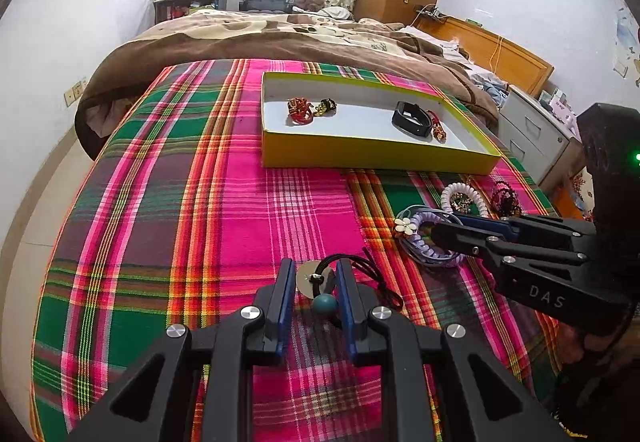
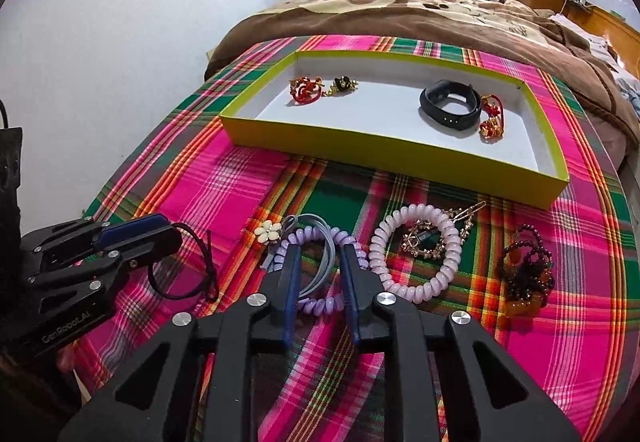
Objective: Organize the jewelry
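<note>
Left gripper (image 1: pixel 314 282) is clamped on the black cord necklace (image 1: pixel 320 276), low centre. Right gripper (image 2: pixel 320 266) pinches the purple coil band (image 2: pixel 316 304), centre frame. Both look readied for transfer to the tray (image 2: pixel 384 146), upper centre.

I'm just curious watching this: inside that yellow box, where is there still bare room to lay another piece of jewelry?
In the yellow box, the white floor lies bare in the middle, between the red-and-gold charm and the black wristband, and along the near wall. The right end by the wristband and the red knot charm is crowded.
</note>
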A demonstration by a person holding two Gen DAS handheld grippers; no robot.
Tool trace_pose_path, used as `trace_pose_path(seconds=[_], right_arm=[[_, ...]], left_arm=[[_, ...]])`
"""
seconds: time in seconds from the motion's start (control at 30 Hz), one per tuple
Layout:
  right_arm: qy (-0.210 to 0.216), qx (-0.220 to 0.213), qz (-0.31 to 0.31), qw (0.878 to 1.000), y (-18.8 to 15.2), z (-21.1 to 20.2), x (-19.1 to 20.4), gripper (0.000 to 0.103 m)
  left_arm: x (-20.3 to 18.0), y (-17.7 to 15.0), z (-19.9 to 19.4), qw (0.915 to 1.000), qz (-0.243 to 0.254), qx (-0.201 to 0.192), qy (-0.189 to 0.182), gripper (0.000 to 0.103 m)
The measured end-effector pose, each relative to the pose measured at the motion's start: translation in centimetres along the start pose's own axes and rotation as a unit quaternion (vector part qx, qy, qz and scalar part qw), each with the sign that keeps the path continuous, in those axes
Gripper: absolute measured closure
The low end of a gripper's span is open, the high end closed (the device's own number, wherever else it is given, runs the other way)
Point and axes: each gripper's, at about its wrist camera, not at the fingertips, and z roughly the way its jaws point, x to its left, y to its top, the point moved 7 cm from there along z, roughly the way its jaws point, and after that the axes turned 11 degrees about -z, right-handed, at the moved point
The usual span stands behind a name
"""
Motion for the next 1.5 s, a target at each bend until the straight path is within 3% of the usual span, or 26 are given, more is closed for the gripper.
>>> trace_pose_path(seconds=[0.1,0.2,0.97,1.5], right_arm=[[-0.004,0.005,0.004,1.0,-0.1,0.1,-0.2,0.097],[0.001,0.003,0.01,1.0,-0.1,0.1,-0.3,0.1],[0.032,-0.046,0.045,0.997,1.0,-2.1,-1.1,0.1],[0.017,-0.084,0.081,0.993,2.5,-4.9,-4.8,0.1]], left_arm=[[0.0,0.1,0.1,1.0,-0.003,0.002,-0.001,0.082],[0.0,0.2,0.1,1.0,-0.003,0.001,-0.001,0.082],[-0.5,1.4,-0.8,0.9999,-0.012,-0.011,-0.005,0.082],[-2.1,5.4,-0.9,0.9993,-0.01,-0.029,-0.023,0.082]])
